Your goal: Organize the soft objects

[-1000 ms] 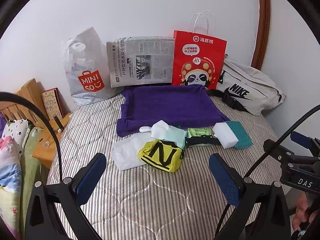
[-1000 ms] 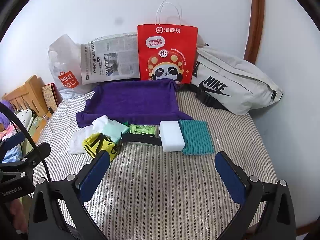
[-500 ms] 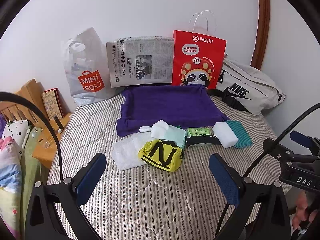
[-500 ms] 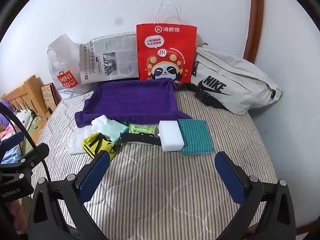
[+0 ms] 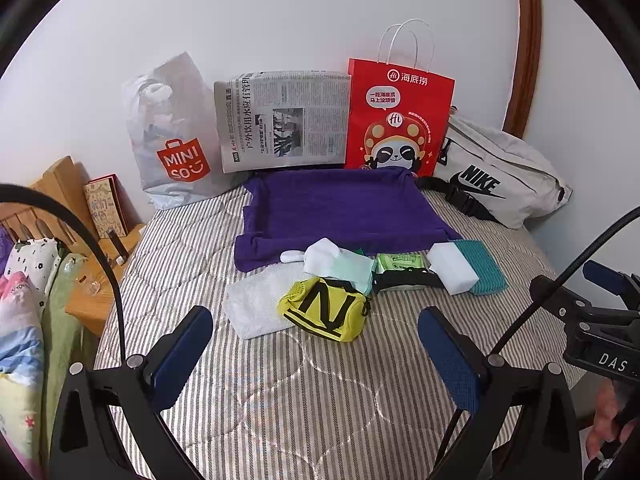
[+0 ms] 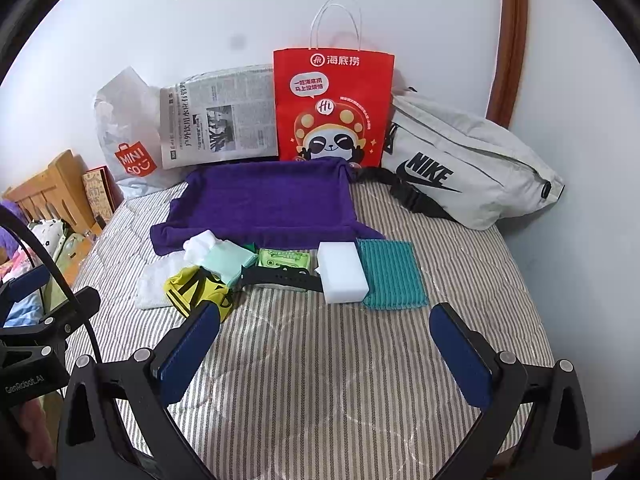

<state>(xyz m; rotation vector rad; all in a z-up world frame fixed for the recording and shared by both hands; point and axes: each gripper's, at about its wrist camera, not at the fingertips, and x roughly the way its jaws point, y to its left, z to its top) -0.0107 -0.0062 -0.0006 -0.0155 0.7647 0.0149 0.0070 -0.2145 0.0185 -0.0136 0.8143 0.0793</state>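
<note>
Soft items lie in a row on the bed [image 5: 280, 392] along the front edge of the purple towel [image 5: 340, 204]: white cloth [image 5: 252, 308], yellow pouch [image 5: 326, 312], mint cloth [image 5: 354, 270], sponge [image 6: 342, 270], teal cloth [image 6: 390, 274]. Nothing has shifted over the last second (views nearly identical). Left gripper [image 5: 316, 346] and right gripper [image 6: 326, 346] both hover short of the row, jaws wide apart, empty. Judgement: sorting not begun; first pick still pending.
</note>
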